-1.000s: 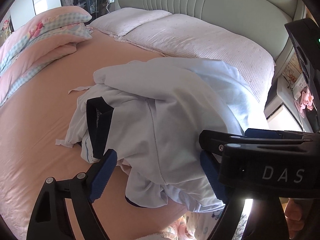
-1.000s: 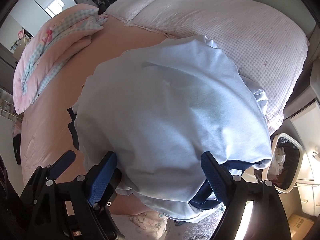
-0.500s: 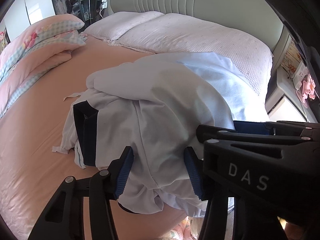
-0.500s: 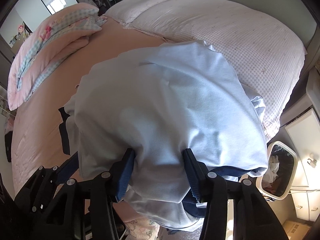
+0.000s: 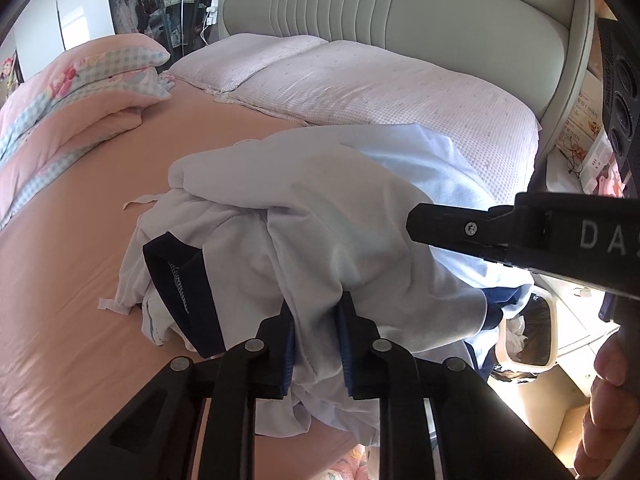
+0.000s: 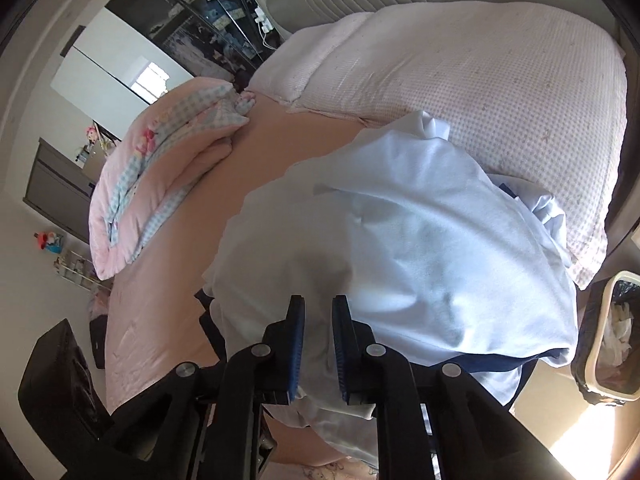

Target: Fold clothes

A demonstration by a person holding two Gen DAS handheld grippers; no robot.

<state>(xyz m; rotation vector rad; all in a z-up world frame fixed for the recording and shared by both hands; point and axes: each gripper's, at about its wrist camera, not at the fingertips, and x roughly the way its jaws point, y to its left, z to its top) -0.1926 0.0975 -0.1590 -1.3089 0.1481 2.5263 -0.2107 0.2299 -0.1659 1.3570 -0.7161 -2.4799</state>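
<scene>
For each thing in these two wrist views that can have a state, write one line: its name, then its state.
Left gripper: jaws just closed, shut on the pale blue garment.
Right gripper: jaws just closed, shut on the same garment.
Pale blue garment: crumpled in a heap on the bed, unfolded, navy trim showing.
Pink quilt: folded, stacked at the bed's far side.
Pillows: lying flat at the headboard.
Waste bin: open, lined, holding crumpled paper.

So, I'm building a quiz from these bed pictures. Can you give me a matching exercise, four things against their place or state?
Things:
1. pale blue garment
2. folded pink quilt
3. pillows
4. waste bin

Place or state:
A. on the floor beside the bed
B. along the headboard
C. bunched between gripper pads
D. stacked at the bed's far left

Pairs: 1-C, 2-D, 3-B, 4-A
</scene>
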